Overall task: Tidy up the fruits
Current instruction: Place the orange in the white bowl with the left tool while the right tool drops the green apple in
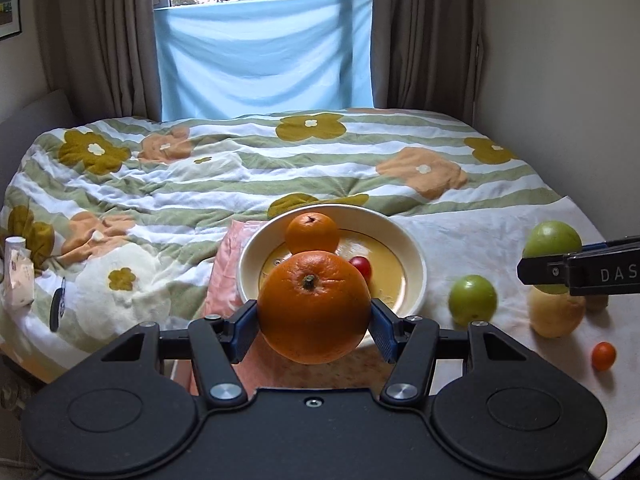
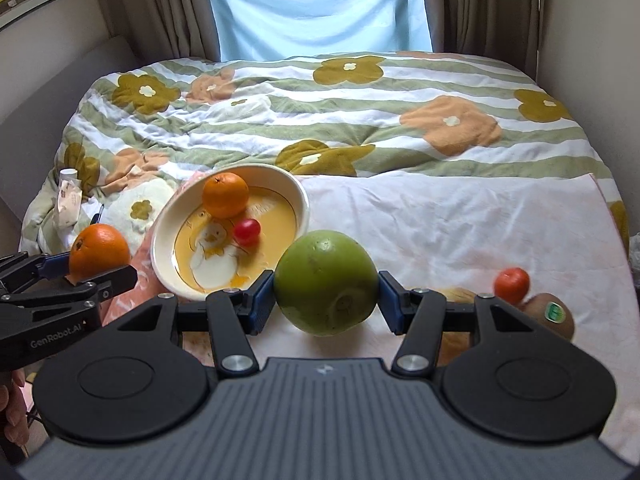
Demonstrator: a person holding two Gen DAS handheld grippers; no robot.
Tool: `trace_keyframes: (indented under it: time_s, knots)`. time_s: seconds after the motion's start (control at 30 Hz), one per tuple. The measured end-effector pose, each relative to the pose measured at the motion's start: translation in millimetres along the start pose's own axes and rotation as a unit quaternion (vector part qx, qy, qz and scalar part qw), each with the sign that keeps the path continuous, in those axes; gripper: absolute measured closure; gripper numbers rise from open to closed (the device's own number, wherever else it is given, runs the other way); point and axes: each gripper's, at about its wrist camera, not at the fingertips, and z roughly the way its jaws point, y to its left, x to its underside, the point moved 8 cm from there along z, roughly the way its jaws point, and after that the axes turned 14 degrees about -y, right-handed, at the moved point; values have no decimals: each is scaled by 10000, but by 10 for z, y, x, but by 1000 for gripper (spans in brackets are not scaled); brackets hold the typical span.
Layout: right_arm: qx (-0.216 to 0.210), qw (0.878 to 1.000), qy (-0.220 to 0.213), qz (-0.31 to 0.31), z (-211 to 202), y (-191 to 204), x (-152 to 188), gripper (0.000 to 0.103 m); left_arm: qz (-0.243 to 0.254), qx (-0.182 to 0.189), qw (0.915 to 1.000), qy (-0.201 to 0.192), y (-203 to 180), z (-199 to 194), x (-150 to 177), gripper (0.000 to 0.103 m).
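Note:
My left gripper [image 1: 314, 320] is shut on a large orange [image 1: 314, 306] and holds it just in front of the cream bowl [image 1: 412, 248]. The bowl holds a smaller orange [image 1: 312, 233] and a red cherry tomato [image 1: 362, 266]. My right gripper [image 2: 326, 300] is shut on a green apple [image 2: 325, 282], held above the white cloth [image 2: 460, 220] right of the bowl [image 2: 168, 236]. In the right wrist view the left gripper [image 2: 100, 268] shows at the left with its orange [image 2: 99, 255]. In the left wrist view the right gripper's held apple [image 1: 553, 248] shows at the right.
On the white cloth lie a second green apple [image 1: 473, 300], a yellow fruit [image 1: 556, 314], a small orange tomato [image 1: 603, 356] and a kiwi [image 2: 554, 314]. The bowl rests on a pink cloth [image 1: 224, 272] on the flowered quilt [image 1: 240, 168]. A crumpled packet [image 1: 18, 276] lies at the left.

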Motion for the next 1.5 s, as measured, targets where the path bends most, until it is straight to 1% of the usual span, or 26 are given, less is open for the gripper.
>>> trace_keyframes:
  time_s: [0.27,0.53,0.7,0.87,1.0,1.03,1.07,1.1,1.13,1.2,1.33,1.5]
  knots:
    - [179,9997,43,156,497,276,-94,34,254,310,9991,146,255,534,-27,40]
    - [359,9989,116,287,920,377,-96,34,648,626,9953,358,299,1026,27,40]
    - [423,9983,163,357,1078,386,-85,34,854,729,9925,492,281,1204,115,40]
    - [488,9980,168,365,1132,389,-95,34,932,901,9894,656,238,1291,209,40]
    - [526,9978,166,366,1142,382,-115,34,955,899,9888,709,226,1321,233,39]
    - [526,9979,159,356,1138,380,-125,34,982,894,9888,683,225,1309,230,28]
    - [525,9979,148,348,1133,378,-136,34,1024,881,9891,581,220,1276,204,12]
    - [520,9980,138,338,1129,377,-152,34,1034,879,9896,476,222,1237,174,6]
    - [511,9981,131,325,1129,377,-170,34,1023,902,9899,387,221,1192,142,2]
    - [469,9984,125,297,1138,377,-202,34,959,960,9901,363,227,1128,104,2]
    - [329,9992,134,172,1188,407,-246,34,722,877,9928,380,283,986,75,2]
    - [-42,9999,132,-76,1302,531,-269,34,305,702,9961,447,376,801,114,2]
